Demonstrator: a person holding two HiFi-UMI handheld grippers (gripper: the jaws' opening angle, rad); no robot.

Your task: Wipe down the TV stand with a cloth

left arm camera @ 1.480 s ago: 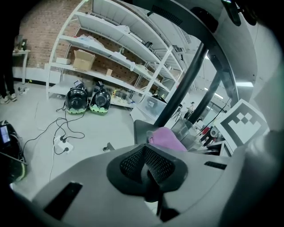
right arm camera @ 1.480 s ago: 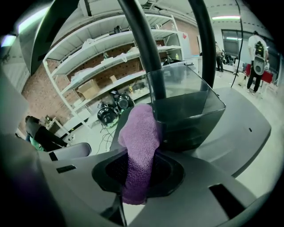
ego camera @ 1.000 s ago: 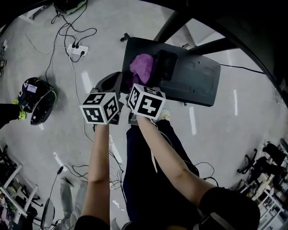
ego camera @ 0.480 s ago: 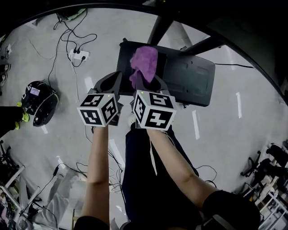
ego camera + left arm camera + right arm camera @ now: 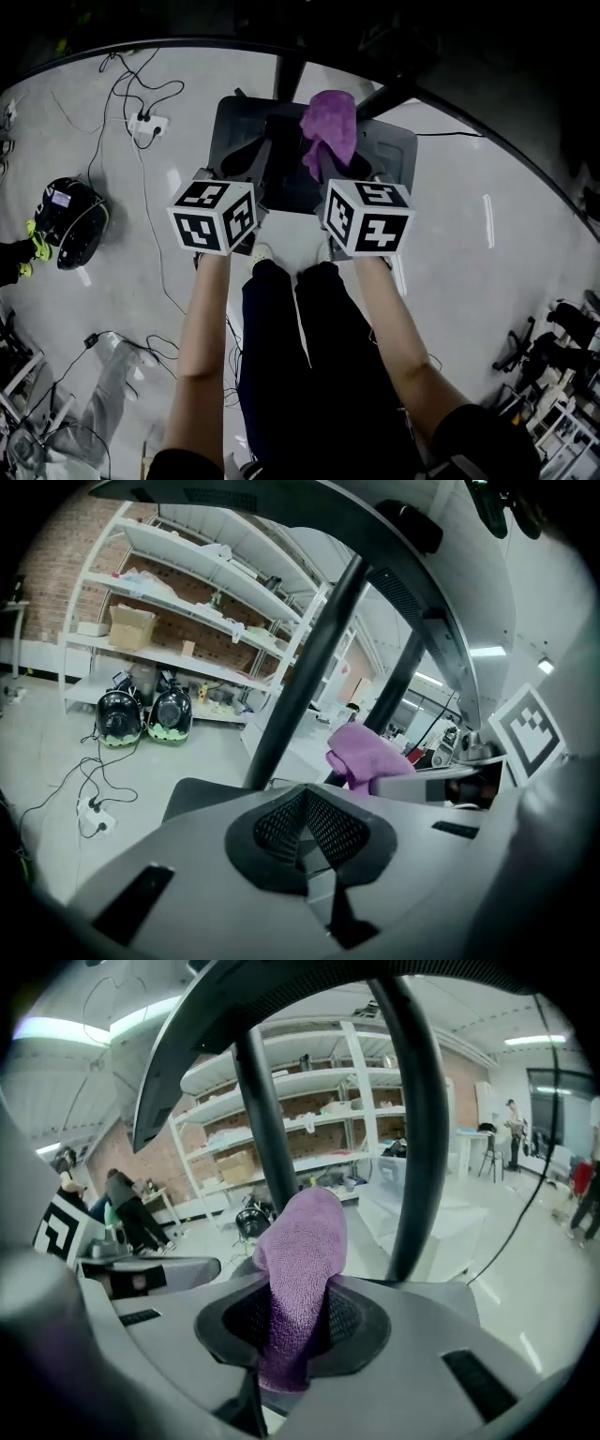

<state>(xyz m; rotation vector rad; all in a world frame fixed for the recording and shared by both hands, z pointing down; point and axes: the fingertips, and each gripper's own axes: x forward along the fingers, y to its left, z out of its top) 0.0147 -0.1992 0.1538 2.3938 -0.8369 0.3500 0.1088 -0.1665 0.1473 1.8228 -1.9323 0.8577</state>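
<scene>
Head view first: the right gripper (image 5: 328,178) has the purple cloth (image 5: 330,129) pinched, its free end bunched up beyond the jaws and held above the dark base plate (image 5: 398,164) of the TV stand. The left gripper (image 5: 261,167) hovers just beside it, over the plate's left half.

Left gripper view: jaws pressed together with nothing between them. A dark pole (image 5: 314,658) rises from the plate ahead, and the cloth shows off to the right.

Right gripper view: jaws clamped on the cloth's lower end, the rest standing up in a soft fold, with a second pole (image 5: 417,1129) right behind it.

The plate looks to lie below and ahead of the cloth, its long side running left to right, so the right gripper is the 1 placed to dip down and sweep
</scene>
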